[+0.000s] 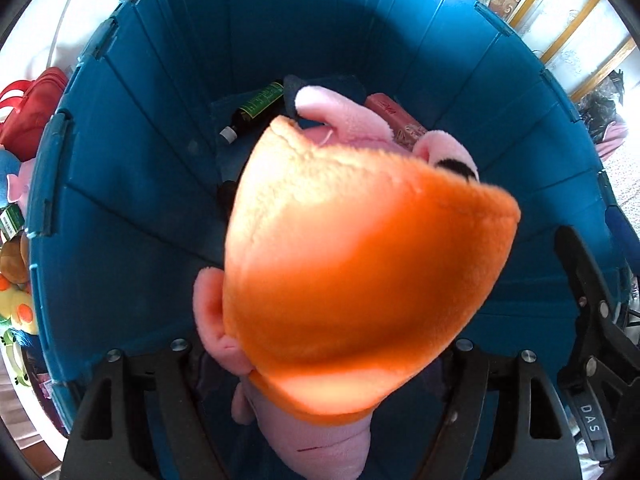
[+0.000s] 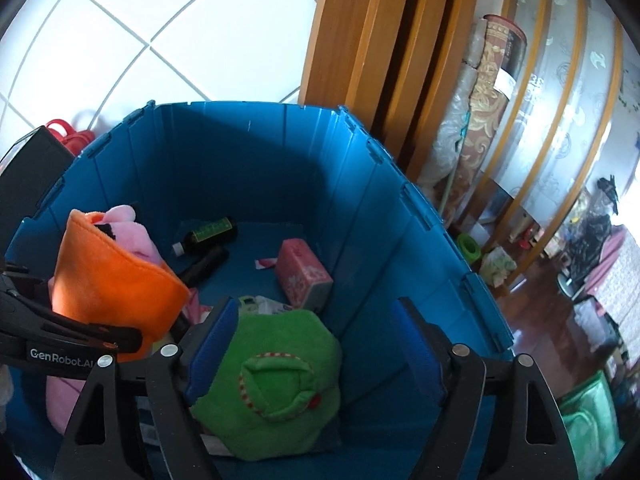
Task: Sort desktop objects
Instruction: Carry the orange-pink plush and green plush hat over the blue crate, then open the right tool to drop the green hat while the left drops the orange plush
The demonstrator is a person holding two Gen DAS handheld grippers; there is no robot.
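Right wrist view, crate (image 2: pixel 248 168): blue, filling most of the frame, sitting beside a wooden door frame (image 2: pixel 360 40).
Orange-and-pink plush (image 1: pixel 360 264): hanging over the crate's left side, held between the left tongs (image 1: pixel 320 360).
Green plush (image 2: pixel 272 380): lying inside the crate, near side, between the spread pads of the right tongs (image 2: pixel 316 344), which are gripping nothing.
Pink box (image 2: pixel 304 276): lying further in.
Dark bottle (image 2: pixel 208 234): lying at the far end.
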